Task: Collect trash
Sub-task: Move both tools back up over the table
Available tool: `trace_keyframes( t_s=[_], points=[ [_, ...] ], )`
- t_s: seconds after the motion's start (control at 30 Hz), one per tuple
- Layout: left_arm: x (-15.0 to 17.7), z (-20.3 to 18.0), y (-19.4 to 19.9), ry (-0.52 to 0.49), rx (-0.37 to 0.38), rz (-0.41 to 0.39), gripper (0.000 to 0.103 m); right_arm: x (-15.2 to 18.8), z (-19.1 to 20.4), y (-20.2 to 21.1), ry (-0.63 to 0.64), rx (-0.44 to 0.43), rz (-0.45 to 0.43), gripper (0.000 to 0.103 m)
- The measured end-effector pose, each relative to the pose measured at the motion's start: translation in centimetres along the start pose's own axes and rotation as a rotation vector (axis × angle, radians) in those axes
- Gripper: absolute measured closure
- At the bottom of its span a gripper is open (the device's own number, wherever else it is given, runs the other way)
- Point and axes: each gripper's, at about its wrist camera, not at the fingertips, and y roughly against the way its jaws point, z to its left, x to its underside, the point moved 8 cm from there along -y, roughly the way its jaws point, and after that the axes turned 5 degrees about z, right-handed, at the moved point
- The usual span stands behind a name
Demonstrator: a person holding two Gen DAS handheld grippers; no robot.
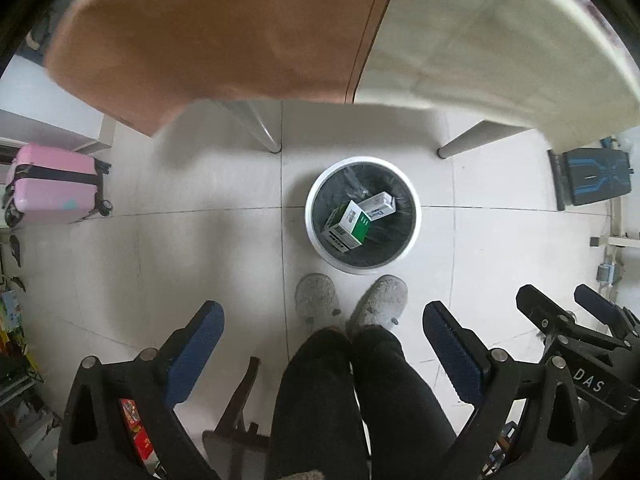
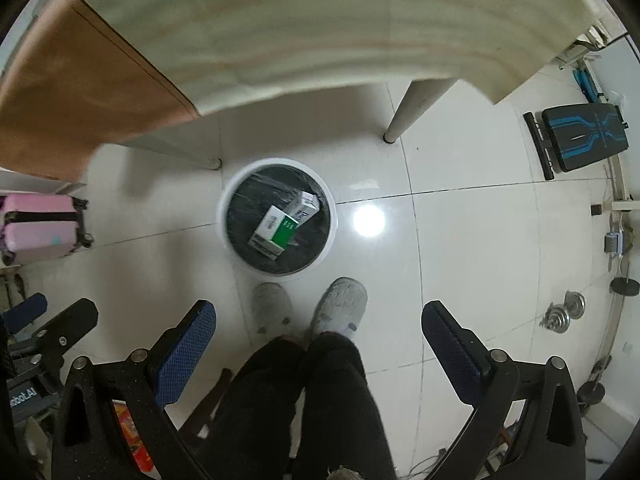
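Downward view from 2 hand-held grippers over a pale tiled floor. The left gripper [image 1: 323, 354] and the right gripper [image 2: 319, 354] are both spread wide with nothing between their blue-padded fingers [image 1: 200, 344]. Below and ahead of both stands the round white trash bin with a black plastic liner [image 1: 414, 216], on the floor just beyond the person's grey slippers [image 1: 318, 300] and in front of the table legs. Inside it lie 2 pieces of trash, touching: a green-and-white cardboard box [image 1: 347, 226] and, beyond it, a white carton with blue print [image 1: 378, 206]. The green box's long axis runs diagonally, near-left to far-right in the right wrist view. The bin sits right of centre for the left gripper and left of centre for the right gripper, so it lies between the 2; neither is clearly nearer. No loose trash is visible on the floor or on the 2 table tops, so collection appears largely done.
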Motion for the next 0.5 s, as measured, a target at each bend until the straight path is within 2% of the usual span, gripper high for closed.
trace_keyframes(
  t_s=[0.23,0.37,0.5],
  points=[
    [-0.5,-0.1,10.2,-0.001,0.035,-0.116,0.001,0.6,0.4,11.5,-0.05,-0.097,-0.067,0.0],
    [-3.5,-1.1,15.3,-0.023,0.017,-0.222,0.001,-1.5,-1.0,17.8,-0.111,-0.157,-0.132,0.0],
    [-7.5,-2.3,18.4,-0.045,-0.017,-0.299,0.0,-5.3,-4.2,23.0,-0.145,-0.16,-0.194,0.0]
  ],
)
